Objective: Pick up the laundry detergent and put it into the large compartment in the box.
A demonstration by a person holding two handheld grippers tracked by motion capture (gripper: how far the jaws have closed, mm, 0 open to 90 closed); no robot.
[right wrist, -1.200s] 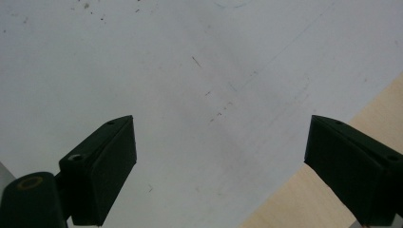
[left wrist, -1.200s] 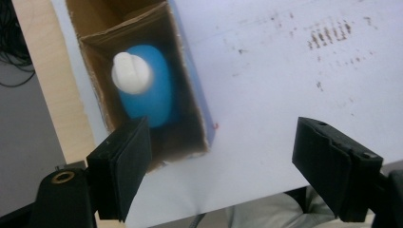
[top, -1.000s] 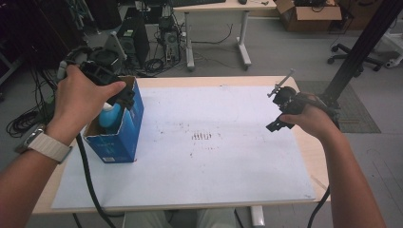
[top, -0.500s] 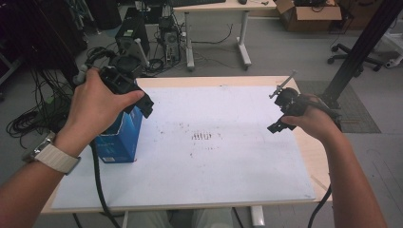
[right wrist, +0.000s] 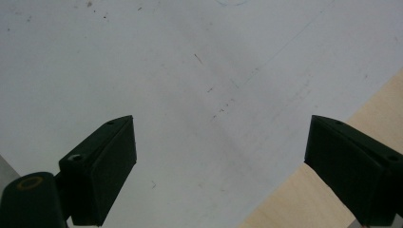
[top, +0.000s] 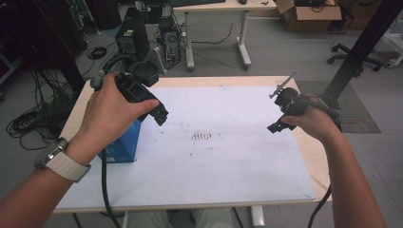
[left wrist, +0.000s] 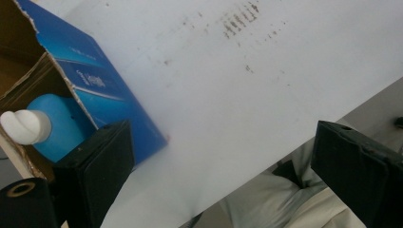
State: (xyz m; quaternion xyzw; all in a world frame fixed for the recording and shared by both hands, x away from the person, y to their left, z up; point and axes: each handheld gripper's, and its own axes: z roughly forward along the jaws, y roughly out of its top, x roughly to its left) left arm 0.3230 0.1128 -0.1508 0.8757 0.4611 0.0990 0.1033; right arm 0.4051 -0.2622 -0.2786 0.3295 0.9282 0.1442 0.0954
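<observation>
Tongs: two are showing, the left tongs [top: 159, 115] and the right tongs [top: 275, 126], one in each hand
Hands: two are coming in, the left hand [top: 111, 111] and the right hand [top: 313, 121]
Blue boxes: one blue box [top: 122, 145] is standing on the desk [top: 237, 80]
Bottles: one blue bottle [left wrist: 54, 123] with a white cap is lying in that box
White sheets: one white sheet [top: 228, 161] is covering the desk
Wristwatches: one wristwatch [top: 61, 161] is sitting on the left wrist

The white sheet [top: 228, 156] covering the table [top: 313, 156] lies bare across its middle and right, giving open passage there. The only obstacle is the blue box [top: 124, 145] at the left edge, its open top holding a blue bottle [left wrist: 57, 123].
</observation>
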